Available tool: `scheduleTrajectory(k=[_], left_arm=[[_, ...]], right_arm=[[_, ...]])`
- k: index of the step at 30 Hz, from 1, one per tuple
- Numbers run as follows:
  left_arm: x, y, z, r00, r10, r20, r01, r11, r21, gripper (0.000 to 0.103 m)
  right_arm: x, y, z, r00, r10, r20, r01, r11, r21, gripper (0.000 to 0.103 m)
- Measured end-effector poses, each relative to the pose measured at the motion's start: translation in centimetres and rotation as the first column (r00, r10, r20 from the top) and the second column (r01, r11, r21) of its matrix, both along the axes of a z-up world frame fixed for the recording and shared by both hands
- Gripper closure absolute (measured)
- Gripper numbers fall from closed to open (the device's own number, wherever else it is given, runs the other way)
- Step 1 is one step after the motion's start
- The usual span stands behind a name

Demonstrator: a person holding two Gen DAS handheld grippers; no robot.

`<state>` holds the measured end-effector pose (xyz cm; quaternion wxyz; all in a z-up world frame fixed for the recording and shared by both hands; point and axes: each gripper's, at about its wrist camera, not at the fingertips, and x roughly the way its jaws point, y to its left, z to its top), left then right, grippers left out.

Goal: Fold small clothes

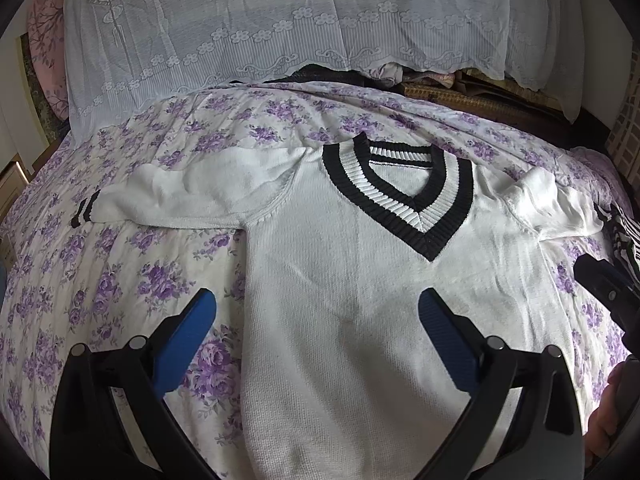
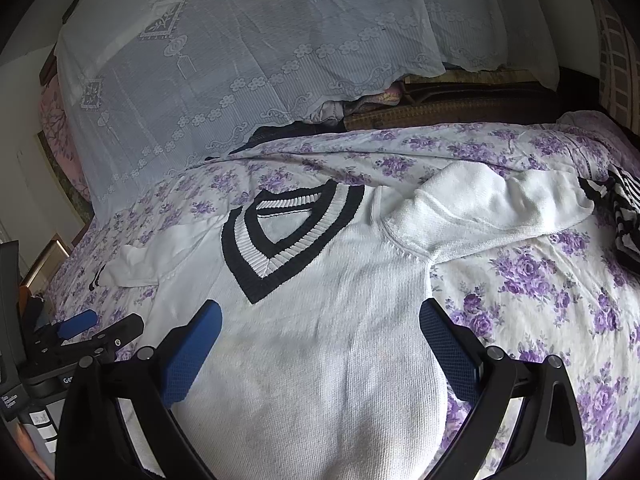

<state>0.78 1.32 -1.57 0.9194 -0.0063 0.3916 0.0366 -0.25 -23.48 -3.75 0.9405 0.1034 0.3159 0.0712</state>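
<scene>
A: What is seen nearest in the left wrist view?

B: The left gripper [image 1: 318, 306] is seen at 6 o'clock, its blue pads [image 1: 188, 340] spread wide, with nothing held between them. The left pad is placed over the floral bedsheet [image 1: 100, 300], the right pad over the white sweater [image 1: 352, 320].

A: And where is the sweater laid?

B: It is spread flat, front up, from the centre down to 6 o'clock. Its black-and-white V-neck collar [image 1: 400, 196] is found just above centre, toward 1 o'clock. One sleeve is stretched toward 9 o'clock, the other toward 3 o'clock, where a striped garment [image 1: 622, 236] is touched by its cuff. A lace cloth [image 1: 280, 20] is draped across 12 o'clock.

A: What is seen in the right wrist view?

B: The right gripper [image 2: 320, 320] is seen at 6 o'clock, likewise opened wide and gripping nothing. The sweater's right edge is straddled: the left pad [image 2: 192, 356] is over the knit, the right one by the body's edge, over the sheet. The sweater [image 2: 320, 340] runs from the centre to 6 o'clock, collar [image 2: 288, 240] at about 11 o'clock. One sleeve [image 2: 500, 208] is stretched toward 2 o'clock. The left gripper [image 2: 90, 326] is seen at 8 o'clock.
</scene>
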Motion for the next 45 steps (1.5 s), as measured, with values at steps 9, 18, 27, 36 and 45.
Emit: scheduleTrajectory(k=[9,18,27,36,45], left_arm=[[0.07,-0.15,0.06,1.0,0.001,0.0,-0.001,1.0,0.0,0.004],[0.11,-0.2,0.1,1.0,0.001,-0.001,-0.001,1.0,0.001,0.004],[0.13,-0.24,0.11,1.0,0.002,-0.002,-0.002,1.0,0.0,0.004],[0.17,-0.26,0.14,1.0,0.002,-0.003,-0.002,1.0,0.001,0.004],[0.19,-0.25,0.15,1.0,0.002,-0.004,-0.002,1.0,0.001,0.004]], right_arm=[[0.03,-0.07,-0.03,1.0,0.001,-0.001,-0.001,1.0,0.002,0.003],[0.08,-0.14,-0.1,1.0,-0.001,-0.001,0.001,1.0,0.005,0.003],[0.09,-0.27,-0.07,1.0,-0.001,-0.002,0.001,1.0,0.008,0.003],[0.1,-0.34,-0.06,1.0,0.0,-0.002,0.0,1.0,0.009,0.003],[0.1,-0.4,-0.06,1.0,0.0,-0.003,0.001,1.0,0.011,0.003]])
